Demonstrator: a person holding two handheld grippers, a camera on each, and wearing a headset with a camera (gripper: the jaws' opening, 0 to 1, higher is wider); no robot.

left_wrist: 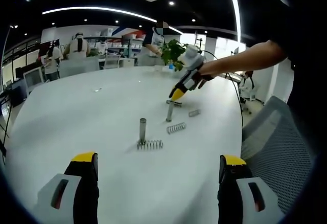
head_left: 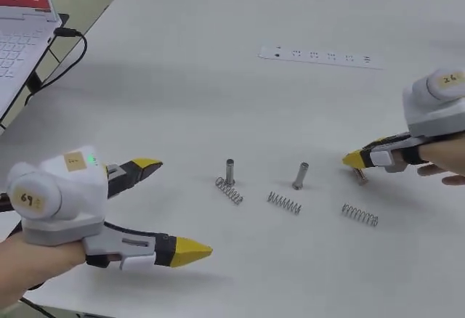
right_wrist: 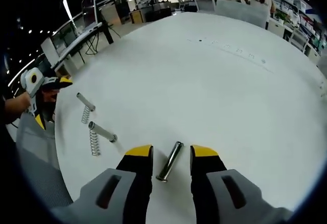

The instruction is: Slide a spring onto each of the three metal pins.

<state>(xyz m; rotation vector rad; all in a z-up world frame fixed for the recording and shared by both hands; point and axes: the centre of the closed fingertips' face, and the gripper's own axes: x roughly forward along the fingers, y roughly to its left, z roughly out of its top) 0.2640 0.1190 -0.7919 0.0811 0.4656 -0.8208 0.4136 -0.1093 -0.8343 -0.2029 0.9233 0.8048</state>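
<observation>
Two metal pins stand upright on the white table, the left pin point(head_left: 230, 171) and the middle pin point(head_left: 300, 175). A third pin point(right_wrist: 170, 161) lies flat between the jaws of my right gripper point(right_wrist: 171, 153), which is open around it with a gap on each side. Three springs lie loose on the table: one point(head_left: 229, 191) at the left pin's foot, one point(head_left: 283, 203) by the middle pin, one point(head_left: 360, 215) further right. My left gripper point(head_left: 169, 207) hovers wide open and holds nothing, well short of the left pin point(left_wrist: 142, 129).
A white power strip point(head_left: 320, 56) lies further back on the table. A laptop point(head_left: 22, 13) and its black cable point(head_left: 69, 56) sit at the far left edge. People and desks stand beyond the table point(left_wrist: 76, 45).
</observation>
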